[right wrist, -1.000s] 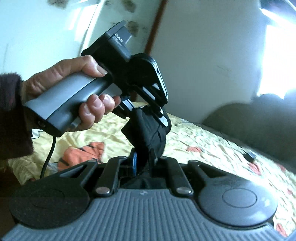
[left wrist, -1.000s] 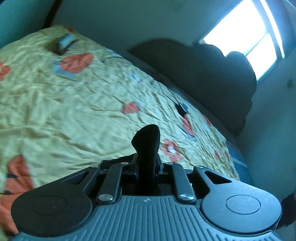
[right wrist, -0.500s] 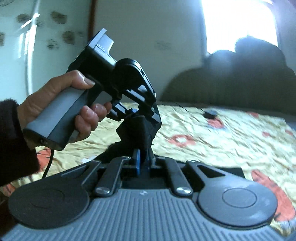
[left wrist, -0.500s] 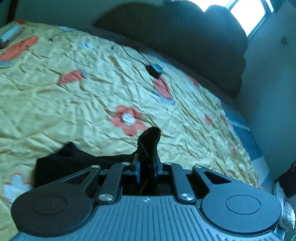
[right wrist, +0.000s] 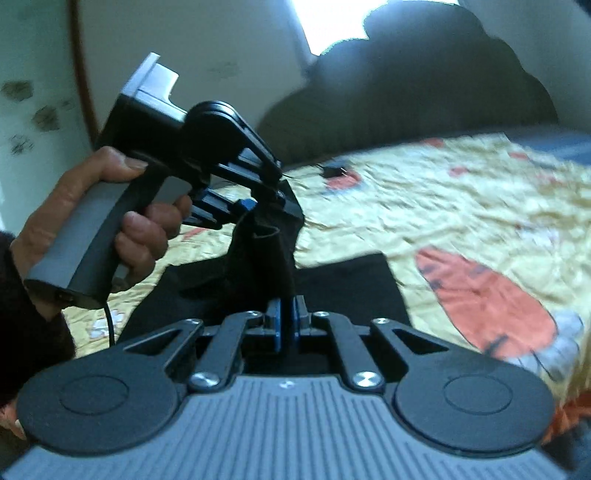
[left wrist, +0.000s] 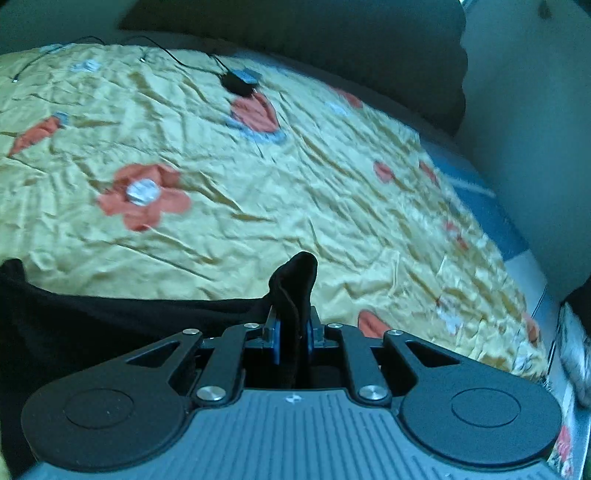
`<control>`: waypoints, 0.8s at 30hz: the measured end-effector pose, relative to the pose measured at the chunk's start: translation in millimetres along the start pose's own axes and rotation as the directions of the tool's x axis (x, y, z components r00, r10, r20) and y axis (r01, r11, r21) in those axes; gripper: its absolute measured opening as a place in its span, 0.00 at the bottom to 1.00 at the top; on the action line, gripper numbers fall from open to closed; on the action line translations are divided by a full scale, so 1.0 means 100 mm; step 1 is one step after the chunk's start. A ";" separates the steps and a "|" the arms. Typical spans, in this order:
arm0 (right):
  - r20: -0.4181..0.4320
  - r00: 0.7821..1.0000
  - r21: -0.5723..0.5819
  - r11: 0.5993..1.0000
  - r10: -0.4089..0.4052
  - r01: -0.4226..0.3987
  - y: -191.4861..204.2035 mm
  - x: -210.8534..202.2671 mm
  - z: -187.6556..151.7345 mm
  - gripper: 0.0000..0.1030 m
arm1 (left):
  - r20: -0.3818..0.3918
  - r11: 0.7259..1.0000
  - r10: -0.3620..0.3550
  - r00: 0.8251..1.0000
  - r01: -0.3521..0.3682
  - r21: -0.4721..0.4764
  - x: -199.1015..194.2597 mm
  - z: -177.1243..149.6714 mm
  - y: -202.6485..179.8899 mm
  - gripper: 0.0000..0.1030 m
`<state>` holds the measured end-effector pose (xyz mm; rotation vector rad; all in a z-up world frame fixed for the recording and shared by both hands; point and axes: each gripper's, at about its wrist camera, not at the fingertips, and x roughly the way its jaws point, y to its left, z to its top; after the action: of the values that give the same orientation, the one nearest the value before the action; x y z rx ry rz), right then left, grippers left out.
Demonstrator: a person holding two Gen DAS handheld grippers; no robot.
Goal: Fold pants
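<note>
You've got a bed with a wrinkled yellow bedspread [left wrist: 258, 192] printed with orange flowers, a dark scalloped headboard [right wrist: 424, 74] behind it, pale stained wall [right wrist: 33, 103] to the side, and a bright window [right wrist: 332, 22] glaring above the headboard.

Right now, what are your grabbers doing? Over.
Left gripper and right gripper both shut on black cloth pants. Pants partly on yellow flowered bedsheet. Nothing blocking.

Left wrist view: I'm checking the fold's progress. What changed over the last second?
The black pants have come down: they now spread on the yellow bedspread. Unchanged: the left hand-held gripper and right hand-held gripper both stay shut on the fabric.
</note>
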<state>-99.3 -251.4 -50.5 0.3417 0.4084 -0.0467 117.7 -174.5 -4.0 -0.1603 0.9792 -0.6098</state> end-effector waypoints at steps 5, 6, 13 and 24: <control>-0.042 0.999 0.089 0.996 -0.006 0.010 -0.25 -0.03 -0.08 0.07 | -0.015 0.998 0.029 0.999 -0.028 0.057 0.19 -0.10 -0.20 0.12; -0.042 0.999 0.094 0.995 -0.009 0.012 -0.26 -0.04 -0.10 0.07 | -0.011 0.996 0.040 0.999 -0.039 0.081 0.21 -0.12 -0.25 0.12; -0.087 0.996 0.190 0.982 0.013 0.004 -0.45 0.00 -0.17 0.07 | 0.000 0.950 0.155 0.988 -0.149 0.276 0.45 -0.30 -0.63 0.19; -0.084 0.996 0.224 0.974 0.029 -0.010 -0.70 -0.15 -0.11 0.36 | 0.082 0.964 0.032 0.996 -0.052 0.261 -0.26 -0.36 -0.41 0.26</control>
<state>-125.1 -313.4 -76.4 0.5716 0.4875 -0.0590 60.9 -188.8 11.3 0.0725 0.8158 -0.6838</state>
